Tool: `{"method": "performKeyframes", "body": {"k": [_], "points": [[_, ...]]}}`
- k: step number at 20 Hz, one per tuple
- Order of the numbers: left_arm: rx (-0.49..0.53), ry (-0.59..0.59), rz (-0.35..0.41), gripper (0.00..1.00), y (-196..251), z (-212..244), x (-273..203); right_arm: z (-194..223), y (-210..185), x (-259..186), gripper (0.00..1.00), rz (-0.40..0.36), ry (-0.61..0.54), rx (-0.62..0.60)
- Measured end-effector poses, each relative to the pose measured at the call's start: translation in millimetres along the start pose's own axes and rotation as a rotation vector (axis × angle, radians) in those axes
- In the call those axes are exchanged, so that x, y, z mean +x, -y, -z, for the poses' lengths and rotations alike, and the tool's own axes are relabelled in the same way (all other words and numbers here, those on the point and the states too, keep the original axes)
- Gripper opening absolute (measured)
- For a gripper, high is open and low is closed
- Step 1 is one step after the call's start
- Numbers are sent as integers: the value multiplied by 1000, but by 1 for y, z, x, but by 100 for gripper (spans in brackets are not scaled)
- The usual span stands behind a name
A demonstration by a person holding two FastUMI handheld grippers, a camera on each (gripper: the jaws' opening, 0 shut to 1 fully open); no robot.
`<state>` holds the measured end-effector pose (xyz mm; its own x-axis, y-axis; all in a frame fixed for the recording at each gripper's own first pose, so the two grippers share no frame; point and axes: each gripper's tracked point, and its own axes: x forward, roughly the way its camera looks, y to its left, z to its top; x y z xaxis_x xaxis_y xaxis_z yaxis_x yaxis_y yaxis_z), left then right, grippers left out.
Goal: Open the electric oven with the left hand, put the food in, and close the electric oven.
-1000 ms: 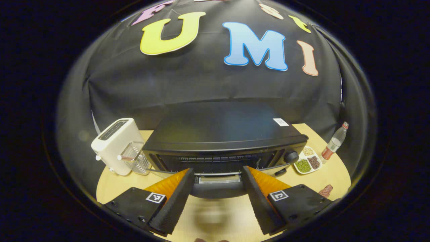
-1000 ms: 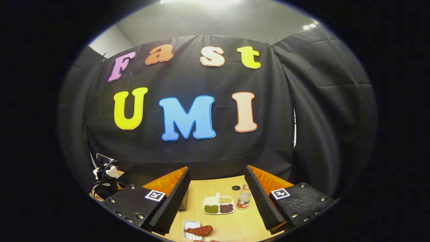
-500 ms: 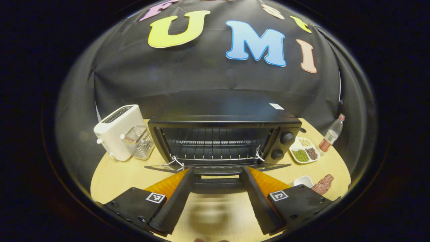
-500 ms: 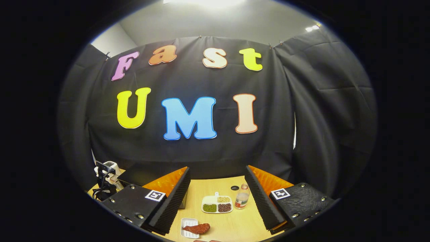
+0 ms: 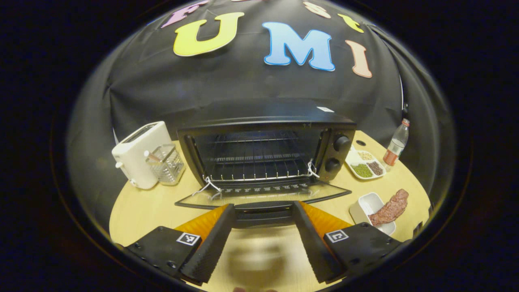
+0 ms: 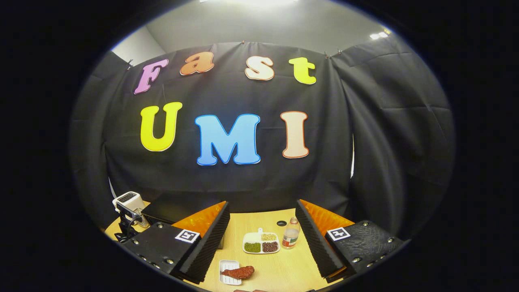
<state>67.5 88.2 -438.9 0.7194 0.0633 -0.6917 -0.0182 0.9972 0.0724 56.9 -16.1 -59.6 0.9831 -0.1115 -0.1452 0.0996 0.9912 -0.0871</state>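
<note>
The black electric oven stands open at mid-table, its glass door lowered almost flat and the wire rack bare inside. The door's handle lies crosswise just past my left gripper, whose fingers are open, one on each side. The food, a reddish-brown piece of meat, rests on a small white dish to the right of the door. My right gripper is open, held high over the table, with the meat and dish below it.
A white toaster and a clear basket stand left of the oven. To the oven's right sit a divided plate of beans and a bottle; the plate and bottle lie ahead of the right gripper.
The oven door has swung down from nearly shut to flat open, and the left gripper has drawn back and lower with it. The right gripper has barely shifted.
</note>
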Motion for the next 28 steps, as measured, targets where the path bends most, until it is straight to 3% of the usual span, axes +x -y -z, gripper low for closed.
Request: {"method": "performKeyframes", "body": {"k": [5,8,10,15,20,25,27,28], "points": [[13,-89,14,100,-4,45,5,6,-22,-8,98,-1,-18,7],[-30,-33,44,97,-7,24,-4,13,-25,-14,98,14,-28,-6],[-46,39,41,100,-16,-10,-20,22,-27,-16,98,20,-47,-2],[-97,265,16,96,-32,-116,-79,52,-26,-9,99,-8,-120,41],[-123,500,-16,97,-39,-218,-162,89,-13,16,99,-84,-219,94],[-138,653,-39,100,-34,-288,-240,150,-2,41,99,-157,-334,131],[-131,685,-53,91,-32,-302,-259,179,0,48,99,-185,-391,166],[-123,694,-62,95,-30,-305,-266,197,-1,51,99,-202,-431,187]]}}
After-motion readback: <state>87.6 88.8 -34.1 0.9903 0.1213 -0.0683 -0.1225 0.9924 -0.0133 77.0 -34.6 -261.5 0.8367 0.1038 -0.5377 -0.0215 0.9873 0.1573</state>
